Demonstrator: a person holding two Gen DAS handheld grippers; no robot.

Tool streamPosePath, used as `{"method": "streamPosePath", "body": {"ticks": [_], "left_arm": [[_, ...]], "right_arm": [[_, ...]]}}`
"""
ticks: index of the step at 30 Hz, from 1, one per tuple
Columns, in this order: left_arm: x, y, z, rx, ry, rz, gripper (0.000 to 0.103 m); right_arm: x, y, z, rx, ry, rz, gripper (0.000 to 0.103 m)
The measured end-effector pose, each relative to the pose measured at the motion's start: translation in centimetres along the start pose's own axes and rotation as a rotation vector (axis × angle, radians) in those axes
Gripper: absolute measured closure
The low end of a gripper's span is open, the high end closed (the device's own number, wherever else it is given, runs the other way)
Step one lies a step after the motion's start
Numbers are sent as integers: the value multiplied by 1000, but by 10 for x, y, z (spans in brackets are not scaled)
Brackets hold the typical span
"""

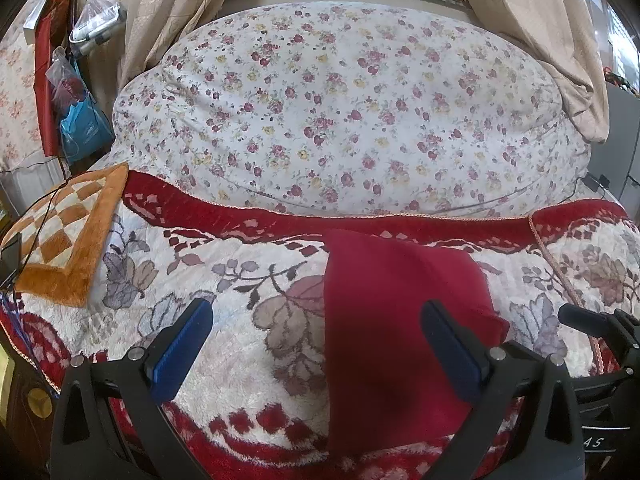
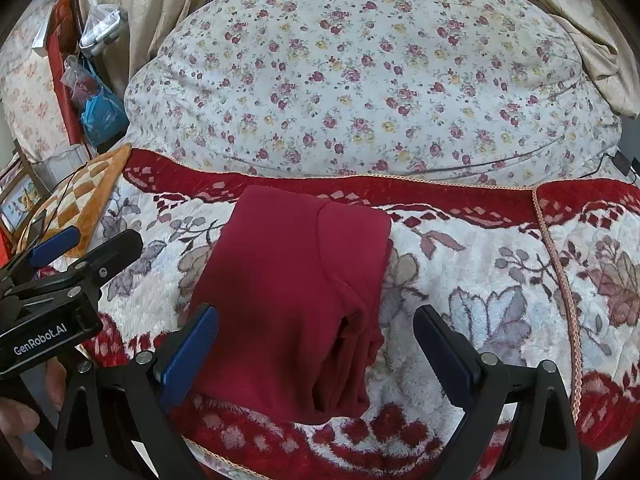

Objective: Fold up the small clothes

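Observation:
A dark red garment (image 2: 296,288) lies folded into a compact rectangle on the red-and-white floral blanket (image 2: 500,280). Layered fold edges show at its near right side. In the right wrist view my right gripper (image 2: 316,312) hovers open just above the garment's near part, with nothing between its blue pads (image 2: 188,356). My left gripper (image 2: 92,242) shows at the left edge, open and apart from the cloth. In the left wrist view the garment (image 1: 392,320) lies under the right half of my open left gripper (image 1: 316,306). The right gripper (image 1: 592,328) peeks in at the far right.
A large floral duvet (image 2: 360,72) is heaped behind the blanket. An orange checked cushion (image 1: 64,240) with a black cable across it lies at the left. Plastic bags (image 1: 84,120) hang at the far left, beige curtains (image 1: 540,40) behind. A hand (image 2: 24,420) shows at the bottom left.

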State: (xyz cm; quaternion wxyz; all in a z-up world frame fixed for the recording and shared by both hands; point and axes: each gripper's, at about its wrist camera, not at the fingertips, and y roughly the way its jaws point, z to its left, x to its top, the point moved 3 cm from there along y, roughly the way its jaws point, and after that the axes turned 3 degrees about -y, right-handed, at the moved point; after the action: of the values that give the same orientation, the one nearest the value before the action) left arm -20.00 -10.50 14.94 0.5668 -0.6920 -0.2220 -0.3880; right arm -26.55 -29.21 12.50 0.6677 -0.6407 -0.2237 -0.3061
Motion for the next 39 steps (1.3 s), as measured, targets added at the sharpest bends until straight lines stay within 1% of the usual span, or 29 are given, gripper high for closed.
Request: {"method": "streamPosePath", "body": {"ticks": [16,25,33,37,39], "left_arm": [[-1,3,-1,-6,6,6,0],[-12,4,9,-9,15,16,0],[-10,7,4,-13,12,20,0],[-16,16,3,-15,18,30,0],[-13,20,1,-15,23,33,0]], "right_arm": [[0,2,-1,0,0,1,3],[1,6,-6,1,-3,10,3],[0,10,-10,3,0,19,3],[0,13,-10,4,-2,26,3],[1,14,-10,4,-3,29,3]]}}
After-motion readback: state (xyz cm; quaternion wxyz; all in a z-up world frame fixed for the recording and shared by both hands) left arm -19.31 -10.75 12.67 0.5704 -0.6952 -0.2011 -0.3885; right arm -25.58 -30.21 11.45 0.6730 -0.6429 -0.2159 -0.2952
